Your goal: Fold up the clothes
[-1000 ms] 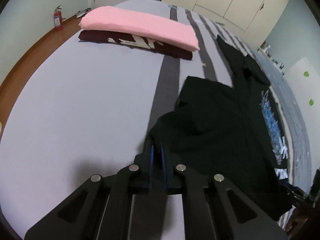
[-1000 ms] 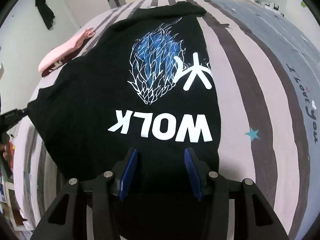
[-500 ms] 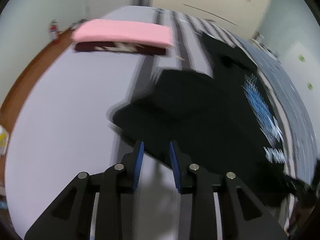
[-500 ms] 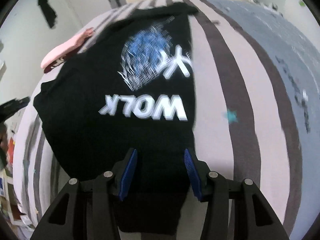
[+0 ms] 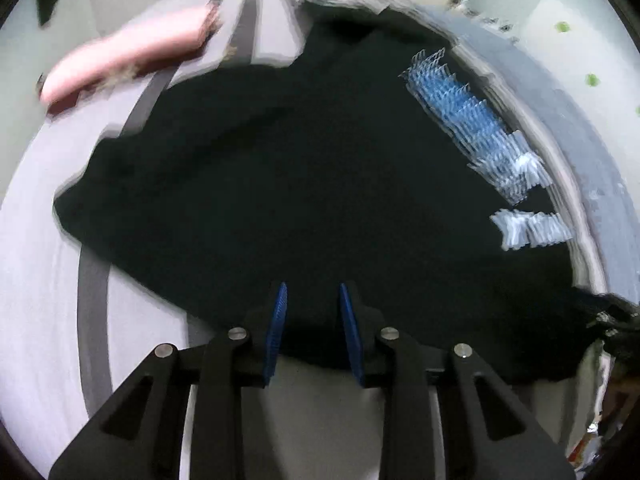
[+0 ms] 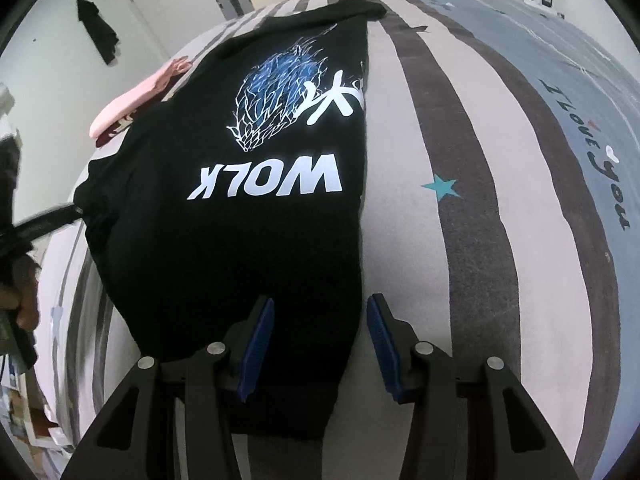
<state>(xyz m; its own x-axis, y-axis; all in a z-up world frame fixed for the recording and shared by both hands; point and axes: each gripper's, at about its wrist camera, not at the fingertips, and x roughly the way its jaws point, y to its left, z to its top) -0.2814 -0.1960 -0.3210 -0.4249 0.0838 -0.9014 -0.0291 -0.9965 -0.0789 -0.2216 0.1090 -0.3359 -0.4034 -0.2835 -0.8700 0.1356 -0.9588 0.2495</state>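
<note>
A black T-shirt [image 6: 240, 260] with a blue print and white "WOLK" lettering [image 6: 266, 178] lies flat on the striped bed. My right gripper [image 6: 321, 304] is open above the shirt's right edge near the hem, and no cloth is pinched between its blue pads. In the blurred left wrist view, my left gripper [image 5: 313, 292] is open over the near edge of the same shirt [image 5: 300, 180], pads apart and gripping nothing. The left gripper's finger [image 6: 56, 218] shows by the shirt's left corner in the right wrist view.
A folded pink garment [image 5: 128, 56] rests on a dark maroon one at the far left of the bed [image 6: 480, 200]. Grey bedding with script [image 6: 600, 160] lies to the right. A dark garment [image 6: 98, 30] hangs on the wall. A person's hand [image 6: 20, 300] is at the left edge.
The left gripper let go of the shirt's folded side, opened, and swept across to the shirt's near edge. The right gripper shifted slightly towards the shirt's right edge.
</note>
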